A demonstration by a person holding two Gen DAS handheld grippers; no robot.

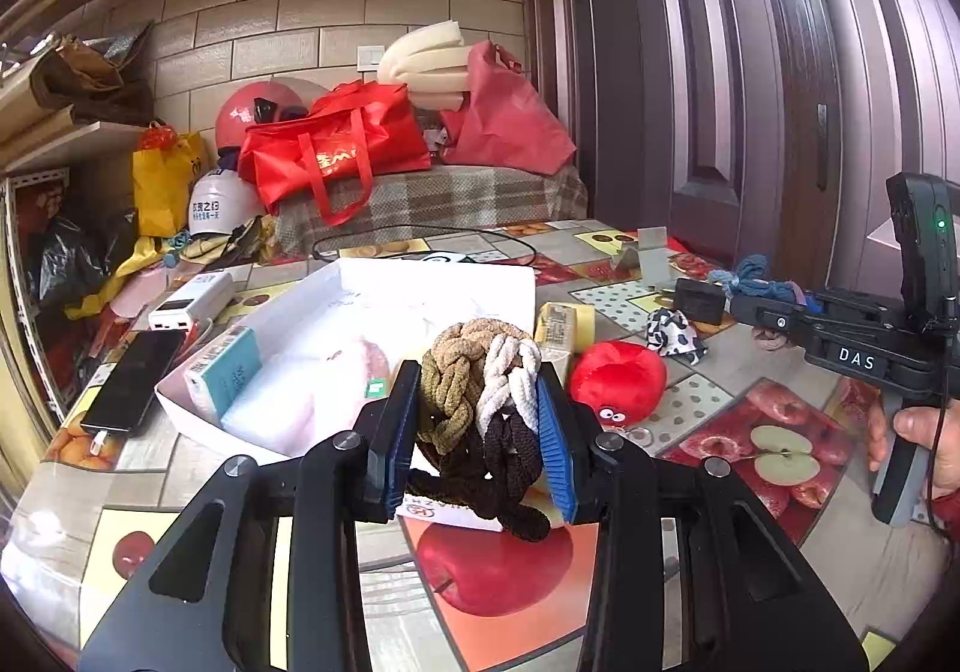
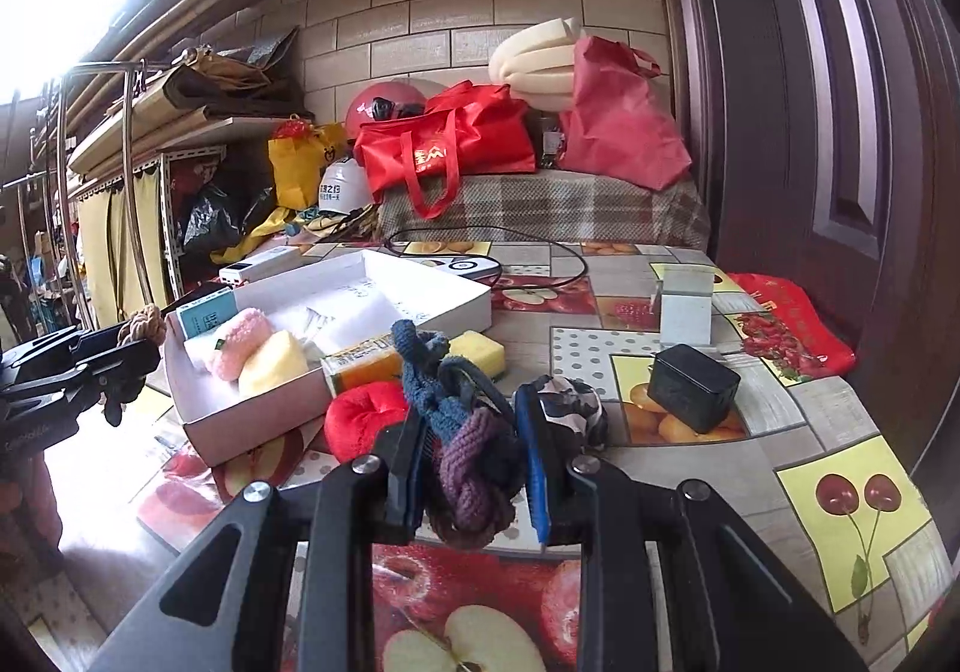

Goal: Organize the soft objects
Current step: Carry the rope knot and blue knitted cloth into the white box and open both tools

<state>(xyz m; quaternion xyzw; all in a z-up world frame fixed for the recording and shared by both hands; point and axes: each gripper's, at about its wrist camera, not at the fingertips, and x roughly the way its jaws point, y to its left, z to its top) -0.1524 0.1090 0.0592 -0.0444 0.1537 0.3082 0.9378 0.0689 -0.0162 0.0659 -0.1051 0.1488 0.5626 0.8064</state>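
Both sets of jaws are clamped on soft goods; left gripper (image 1: 477,426) pinches a braided knot in tan, white & brown (image 1: 480,402), right gripper (image 2: 471,453) pinches a blue-purple braided knot (image 2: 462,420). Both knots are held off the fruit-print tablecloth (image 2: 690,492), just in front of the white box (image 2: 252,420), which already holds a pink puff (image 2: 237,342) & a yellow sponge (image 2: 273,363); so this looks like mid-carry, step = transfer to box. Next move prob. calls for swinging each knot over the box rim, then opening. Left knot's long axis runs roughly along the fingers, tan end fwd, brown tail toward the camera; right knot likewise, blue end fwd, purple end nearest. Red plush (image 1: 618,381) & spotted cloth (image 1: 672,333) wait on the cloth.
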